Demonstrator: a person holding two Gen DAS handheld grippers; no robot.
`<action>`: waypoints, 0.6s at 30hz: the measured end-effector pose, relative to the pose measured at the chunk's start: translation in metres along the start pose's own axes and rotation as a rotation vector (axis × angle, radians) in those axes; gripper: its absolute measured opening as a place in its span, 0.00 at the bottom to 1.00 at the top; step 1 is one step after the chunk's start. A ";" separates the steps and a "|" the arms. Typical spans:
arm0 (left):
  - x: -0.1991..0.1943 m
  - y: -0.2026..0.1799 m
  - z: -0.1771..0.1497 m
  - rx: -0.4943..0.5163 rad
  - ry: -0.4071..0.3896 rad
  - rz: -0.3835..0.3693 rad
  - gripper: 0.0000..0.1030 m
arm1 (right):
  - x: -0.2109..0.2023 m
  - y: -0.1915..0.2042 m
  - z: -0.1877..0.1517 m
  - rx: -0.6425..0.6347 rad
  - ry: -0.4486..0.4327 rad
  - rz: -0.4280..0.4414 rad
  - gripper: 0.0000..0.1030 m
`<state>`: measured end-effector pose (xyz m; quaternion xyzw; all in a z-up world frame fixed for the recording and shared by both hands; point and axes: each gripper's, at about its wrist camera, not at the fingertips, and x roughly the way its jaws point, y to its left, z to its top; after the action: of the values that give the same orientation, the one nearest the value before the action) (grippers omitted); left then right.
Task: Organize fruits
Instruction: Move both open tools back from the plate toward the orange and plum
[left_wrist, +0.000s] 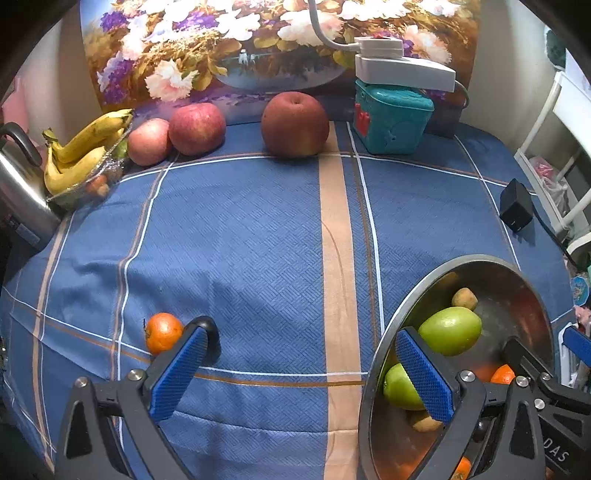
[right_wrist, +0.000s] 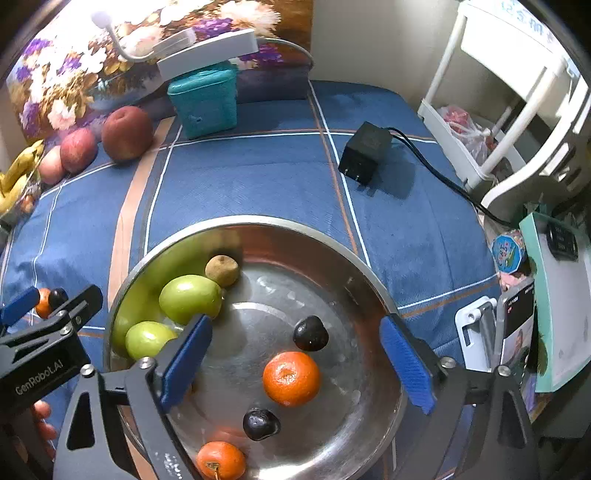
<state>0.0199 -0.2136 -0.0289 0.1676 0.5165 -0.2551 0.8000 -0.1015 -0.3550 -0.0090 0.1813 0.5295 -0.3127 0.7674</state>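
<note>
Steel bowl (right_wrist: 258, 229) near front right table edge already held most fruit. Left gripper (left_wrist: 299, 369), right gripper (right_wrist: 295, 365) both spread, empty. Orange (left_wrist: 162, 332), apples (left_wrist: 295, 123) left outside.

Pretty clearly somebody's home, a lived-in room rather than a lab or shop. The table wears a blue plaid cloth (left_wrist: 240, 236) and a big flower painting (left_wrist: 258, 40) leans against the wall along the top of the frame. A white power strip (left_wrist: 402, 68) sits on a teal plastic box (left_wrist: 391, 118) upper right, with a metal kettle (left_wrist: 18, 184) at the left edge. On the right side of the right wrist view there's a white shelf rack (right_wrist: 517, 110) holding a plastic bag, a black adapter (right_wrist: 364, 153) with its cord, and a phone on a stand (right_wrist: 515, 332).
</note>
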 end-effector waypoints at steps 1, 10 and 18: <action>0.000 0.000 0.000 0.000 0.000 0.000 1.00 | 0.000 0.000 0.000 -0.002 -0.003 0.001 0.91; -0.004 -0.002 -0.002 0.017 -0.002 0.002 1.00 | -0.004 -0.003 0.000 0.027 -0.025 0.015 0.91; -0.009 -0.004 -0.006 0.048 0.014 -0.012 1.00 | -0.004 -0.002 -0.002 0.016 -0.013 0.002 0.91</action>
<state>0.0103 -0.2110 -0.0236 0.1854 0.5167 -0.2711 0.7907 -0.1050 -0.3544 -0.0055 0.1856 0.5220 -0.3174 0.7696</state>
